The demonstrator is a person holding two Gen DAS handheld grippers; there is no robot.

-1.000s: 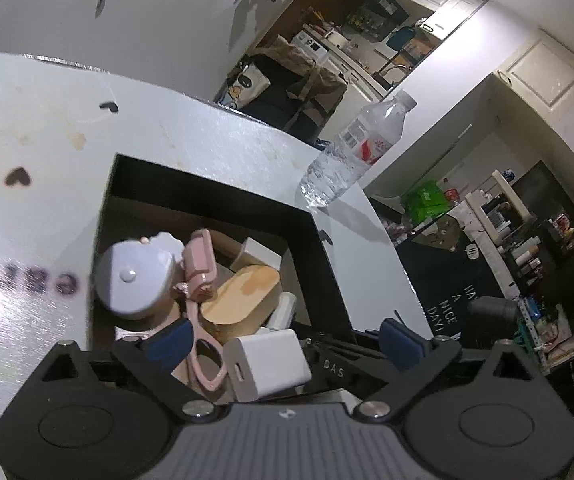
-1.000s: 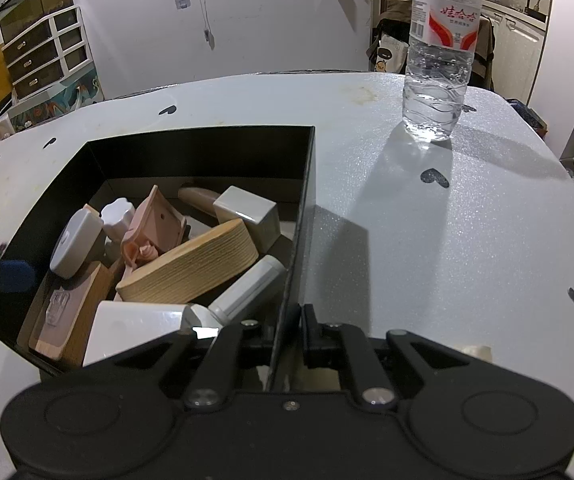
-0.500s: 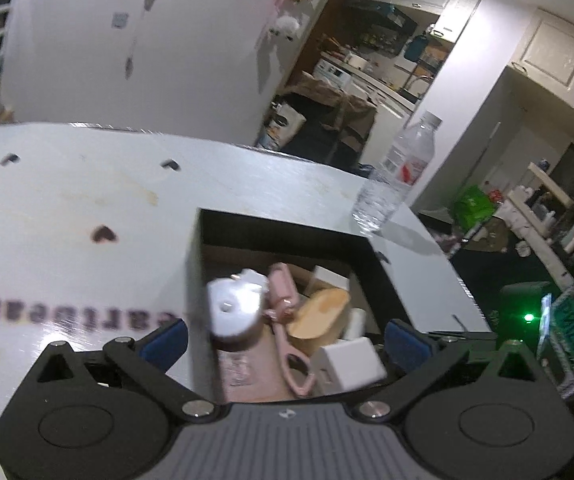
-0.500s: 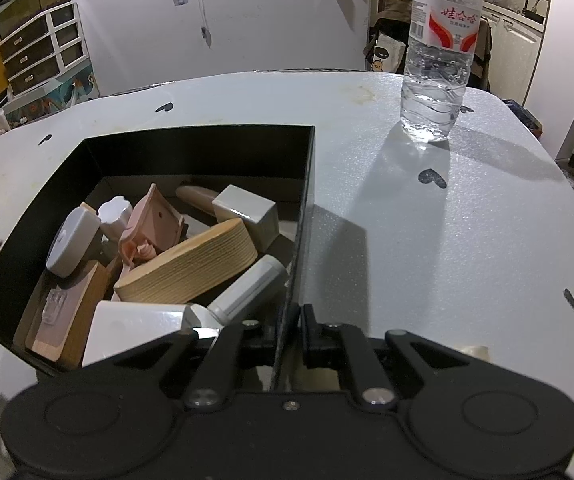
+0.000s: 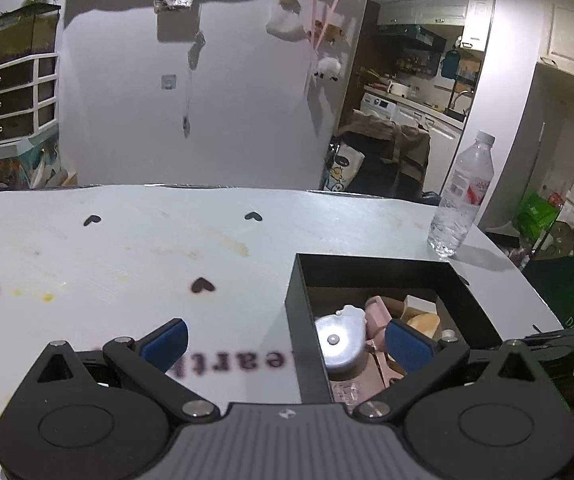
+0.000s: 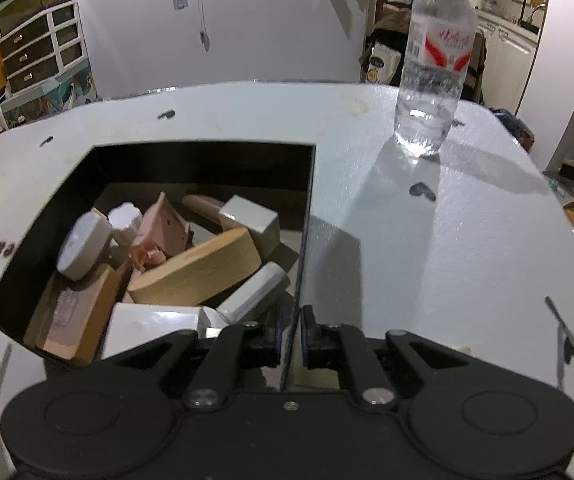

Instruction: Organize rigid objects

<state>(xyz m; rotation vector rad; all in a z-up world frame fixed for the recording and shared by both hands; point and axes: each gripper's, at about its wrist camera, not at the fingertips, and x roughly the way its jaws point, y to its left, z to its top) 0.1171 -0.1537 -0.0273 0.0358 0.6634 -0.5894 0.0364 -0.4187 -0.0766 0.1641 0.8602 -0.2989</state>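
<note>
Now I see my right claw (image 6: 291, 336) clenched on the right wall of the black box (image 6: 309, 208), at its near corner; the thin wall stands between the two pads, which press on it from both sides. My left claw (image 5: 285, 338) is released, its blue pads (image 5: 165, 340) wide apart with nothing between them. In the left wrist view it hangs over the left wall of the box, one pad over the white table (image 5: 127, 248) and the other over the inside of the box.

The box lies on the table and holds the rigid objects, all in a loose pile (I cannot name each of them). I can tell a wooden oval block (image 6: 203, 268) in the middle, tilted. A white cube (image 6: 251, 220) is just behind it, toward the far right. A round white piece (image 6: 83, 246) leans at the left side. A pink piece (image 6: 163, 228) stands tilted between the round piece and the block. A white rectangular piece (image 6: 151, 324) lies at the near wall, and a grey-white bar (image 6: 255, 290) lies beside it at the right, near my clenched claw.

A clear water bottle (image 6: 433, 68) with a red label stands upright on the table at the far right, well apart from the box. Small dark heart shapes (image 5: 203, 285) are printed on the table.
</note>
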